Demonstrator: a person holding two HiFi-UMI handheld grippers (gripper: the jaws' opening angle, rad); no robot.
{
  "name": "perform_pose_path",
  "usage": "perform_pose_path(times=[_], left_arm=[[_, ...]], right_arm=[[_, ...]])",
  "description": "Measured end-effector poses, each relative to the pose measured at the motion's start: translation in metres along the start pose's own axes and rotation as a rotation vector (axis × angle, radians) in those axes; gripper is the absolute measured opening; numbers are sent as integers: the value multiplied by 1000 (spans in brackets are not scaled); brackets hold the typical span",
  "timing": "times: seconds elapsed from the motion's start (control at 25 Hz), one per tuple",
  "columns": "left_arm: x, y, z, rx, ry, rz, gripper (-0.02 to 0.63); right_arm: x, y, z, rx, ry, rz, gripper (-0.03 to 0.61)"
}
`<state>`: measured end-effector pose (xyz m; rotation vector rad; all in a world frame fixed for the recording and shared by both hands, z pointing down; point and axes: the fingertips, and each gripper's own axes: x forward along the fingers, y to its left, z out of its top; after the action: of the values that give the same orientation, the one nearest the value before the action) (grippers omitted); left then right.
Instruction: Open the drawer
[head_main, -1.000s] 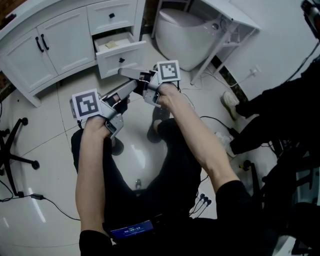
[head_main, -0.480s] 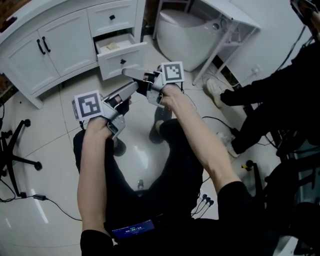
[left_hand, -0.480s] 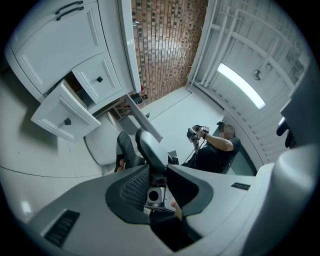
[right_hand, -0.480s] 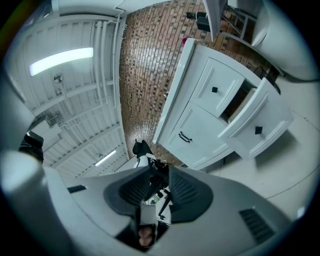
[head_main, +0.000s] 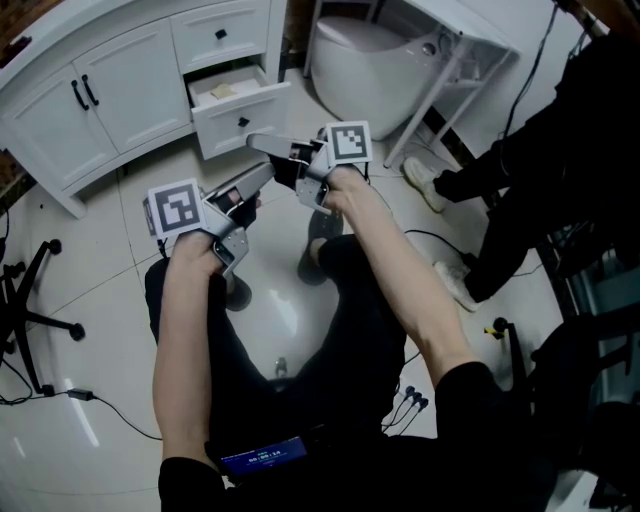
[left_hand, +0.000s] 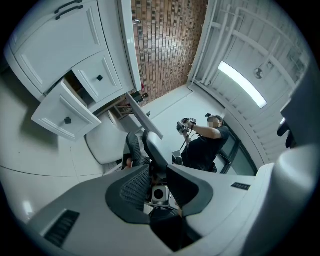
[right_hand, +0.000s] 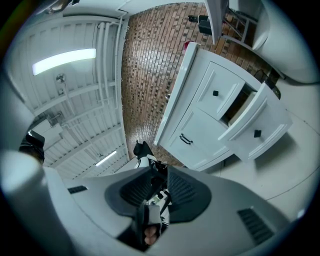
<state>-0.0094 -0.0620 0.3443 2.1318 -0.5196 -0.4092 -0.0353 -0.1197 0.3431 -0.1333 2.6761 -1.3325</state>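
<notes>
Since the drawer (head_main: 225, 132) already stood pulled out at the right end of the cabinet (head_main: 120, 90): right claw (head_main: 255, 142), near its knob (head_main: 243, 122) but apart, jaws just closing, nothing between them; left claw (head_main: 266, 170), closed, empty, held back, apparently idle.

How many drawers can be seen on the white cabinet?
2. One closed drawer is at the upper right of the cabinet. One open drawer is pulled out directly below it. Others may be hidden outside the picture.
</notes>
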Motion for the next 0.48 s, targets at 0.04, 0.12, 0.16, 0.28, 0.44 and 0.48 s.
perform_pose_path(times=[0.04, 0.12, 0.16, 0.28, 0.44, 0.48], left_arm=[[0, 0, 0, 0, 1, 1, 107], [0, 0, 0, 5, 2, 3, 107], [0, 1, 0, 9, 3, 4, 107], [0, 1, -1, -2, 2, 7, 107], [0, 2, 0, 5, 4, 2, 107], [0, 2, 0, 7, 4, 2, 107]], right_arm=[[-1, 0, 0, -2, -1, -1, 121], [-2, 0, 1, -9, -1, -4, 121], [-2, 0, 1, -13, 0, -4, 120], [-3, 1, 1, -11, -1, 0, 117], [-2, 1, 1, -16, 0, -1, 117], [-3, 0, 1, -18, 1, -3, 117]])
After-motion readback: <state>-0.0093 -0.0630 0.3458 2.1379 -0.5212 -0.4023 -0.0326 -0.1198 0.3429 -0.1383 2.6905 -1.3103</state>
